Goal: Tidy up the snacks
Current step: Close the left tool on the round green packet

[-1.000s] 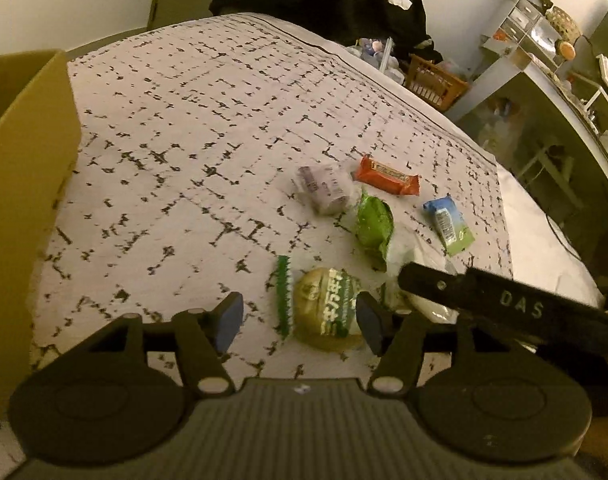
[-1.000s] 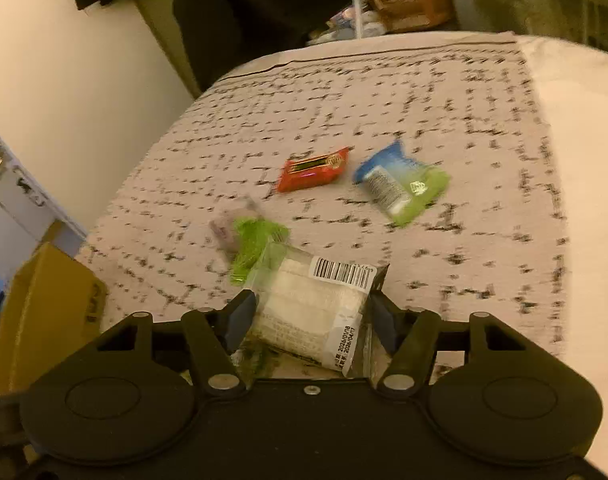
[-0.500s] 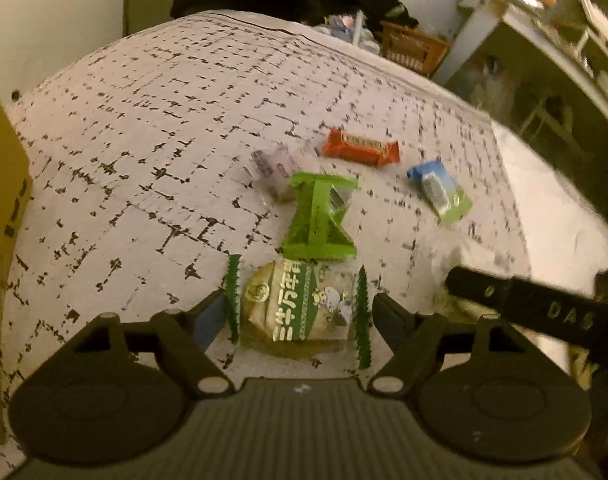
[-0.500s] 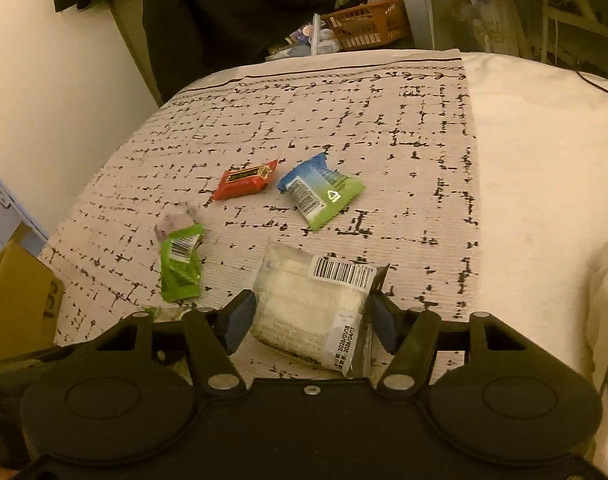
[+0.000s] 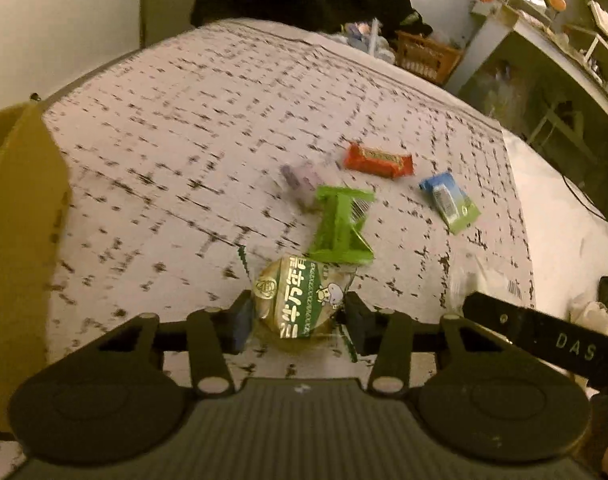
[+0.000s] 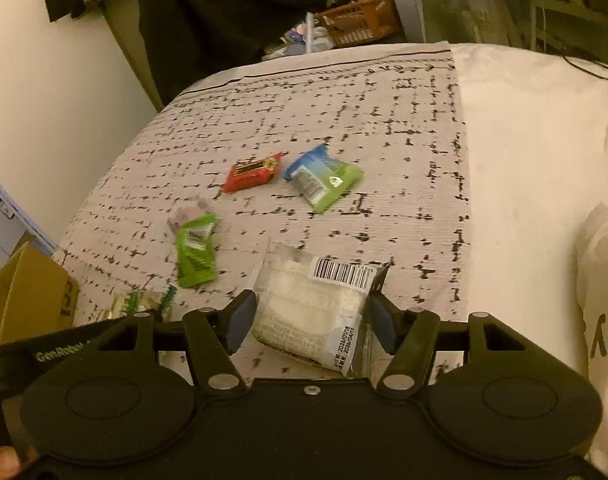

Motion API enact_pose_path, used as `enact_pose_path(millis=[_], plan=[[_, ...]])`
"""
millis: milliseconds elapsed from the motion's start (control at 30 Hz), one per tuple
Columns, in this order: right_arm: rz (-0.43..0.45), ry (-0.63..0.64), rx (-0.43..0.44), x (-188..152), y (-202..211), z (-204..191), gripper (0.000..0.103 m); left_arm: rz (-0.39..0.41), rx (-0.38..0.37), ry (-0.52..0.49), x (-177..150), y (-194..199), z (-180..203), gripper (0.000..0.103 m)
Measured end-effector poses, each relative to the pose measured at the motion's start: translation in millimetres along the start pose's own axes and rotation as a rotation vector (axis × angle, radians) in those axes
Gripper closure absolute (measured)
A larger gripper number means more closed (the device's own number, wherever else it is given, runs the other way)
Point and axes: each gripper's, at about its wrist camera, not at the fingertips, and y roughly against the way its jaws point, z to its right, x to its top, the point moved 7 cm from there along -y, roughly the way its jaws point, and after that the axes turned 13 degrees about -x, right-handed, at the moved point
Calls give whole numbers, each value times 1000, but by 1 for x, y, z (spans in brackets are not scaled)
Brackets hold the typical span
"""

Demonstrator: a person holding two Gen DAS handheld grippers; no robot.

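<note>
My left gripper (image 5: 300, 318) is closing, and its pads press both sides of a round green-labelled snack packet (image 5: 300, 300), which also peeks out low on the left as the green snack (image 6: 144, 304) in the right wrist view. In the right gripper (image 6: 311, 320) sits a clear packet of white snack (image 6: 311, 304) with a barcode, jaws shut on it. On the patterned bed cover (image 5: 184, 140) beyond lie a bright green packet (image 5: 341, 226), a pale purple packet (image 5: 302, 178), a red bar (image 5: 377, 159) and a blue-and-green packet (image 5: 449, 202).
A cardboard box (image 5: 20, 220) stands at the left edge of the bed, seen also as the box (image 6: 28, 292) in the right wrist view. Dark clothes, an orange basket (image 6: 355, 20) and shelving lie past the far end. A plain white blanket (image 6: 523, 160) covers the right side.
The left jaws spread around the round green packet, then drew in onto it. The right gripper kept its white packet and shifted sideways, bringing more of the white blanket into view.
</note>
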Motion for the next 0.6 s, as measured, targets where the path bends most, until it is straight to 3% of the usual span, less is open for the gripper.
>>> enact_pose_path(millis=[600], plan=[[74,74,99,2,72,-68,43,130,30,34,17,104,-21,57]])
